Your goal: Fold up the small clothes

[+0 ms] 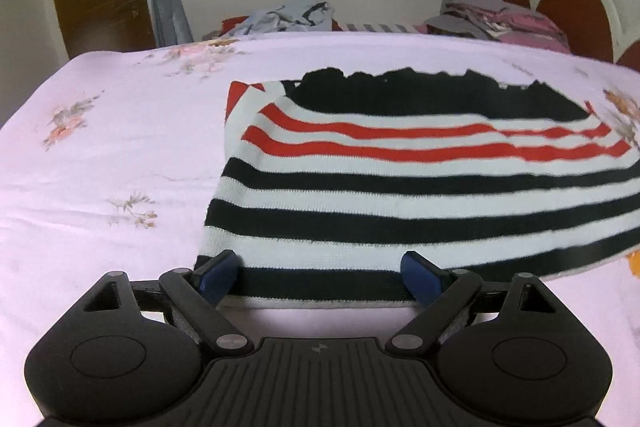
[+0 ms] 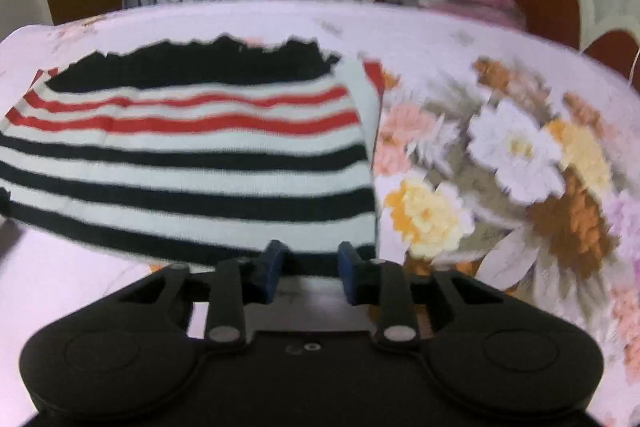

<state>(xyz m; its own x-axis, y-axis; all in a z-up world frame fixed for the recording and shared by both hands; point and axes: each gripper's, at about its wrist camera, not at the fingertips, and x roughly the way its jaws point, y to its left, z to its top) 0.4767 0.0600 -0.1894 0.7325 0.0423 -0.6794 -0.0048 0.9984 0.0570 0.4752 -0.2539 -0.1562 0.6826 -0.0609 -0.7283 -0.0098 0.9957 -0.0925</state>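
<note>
A knit garment (image 1: pixel 400 195) with black, white and red stripes and a black top lies spread flat on the bed; it fills the left half of the right wrist view (image 2: pixel 192 171). My left gripper (image 1: pixel 320 279) is open wide at the near left corner, with the black hem stripe lying between its blue fingertips (image 1: pixel 220 267). My right gripper (image 2: pixel 312 267) is at the near right corner, jaws narrow but apart. The hem lies flat between its pads (image 2: pixel 274 263), unpinched. The right wrist view is blurred.
The bed's pink floral sheet (image 1: pixel 100 187) spreads to the left, with a large flower print (image 2: pixel 500 167) right of the garment. At the far side lie a grey clothes heap (image 1: pixel 288 15) and a pink folded stack (image 1: pixel 496 19). A red headboard (image 1: pixel 576 7) stands at the right.
</note>
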